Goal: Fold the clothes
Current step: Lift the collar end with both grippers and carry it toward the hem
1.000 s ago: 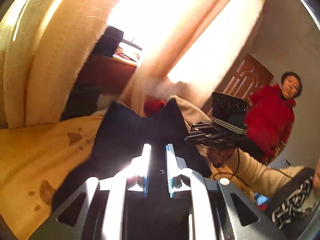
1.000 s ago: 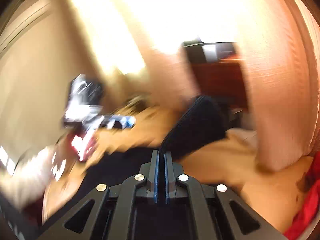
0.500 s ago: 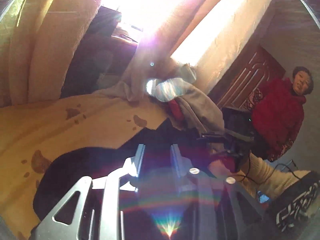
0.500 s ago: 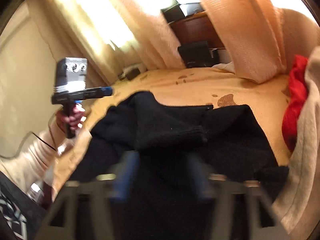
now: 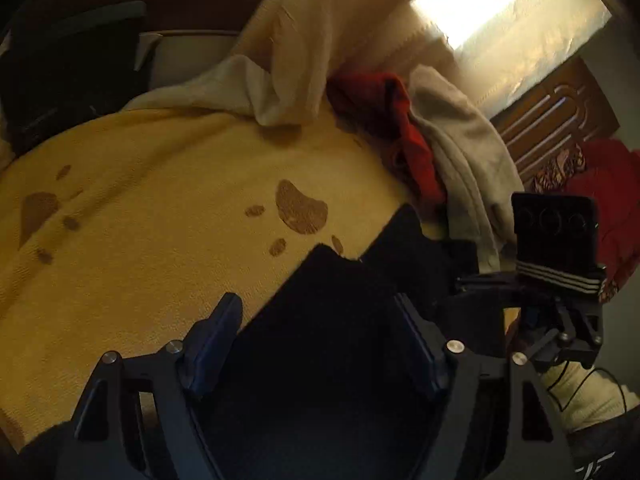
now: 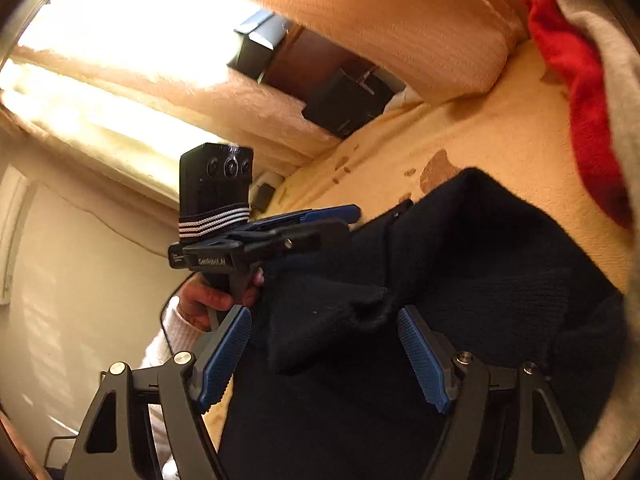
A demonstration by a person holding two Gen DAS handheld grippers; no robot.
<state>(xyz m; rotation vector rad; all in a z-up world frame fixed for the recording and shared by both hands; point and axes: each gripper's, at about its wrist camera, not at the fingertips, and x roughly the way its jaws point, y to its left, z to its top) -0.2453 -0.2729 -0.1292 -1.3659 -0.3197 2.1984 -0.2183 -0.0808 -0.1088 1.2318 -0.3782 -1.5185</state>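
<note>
Black knit garment [image 6: 460, 280] is lying on the yellow blanket [image 5: 160, 208]; left gripper [image 5: 320, 344] jaws, just widening, and right gripper [image 6: 324, 356] jaws are gaping above it, gripping nothing.

Our left hand-held gripper [image 6: 340, 216] is black with blue ribbed pads and silver screws; a striped band straps a black three-lens camera block [image 6: 216, 184] at centre left. Our sleeve [image 6: 168, 344] below is white ribbed knit.

one black garment [image 5: 332, 320], one red garment [image 5: 384, 120], two tongs [image 5: 320, 344]
</note>
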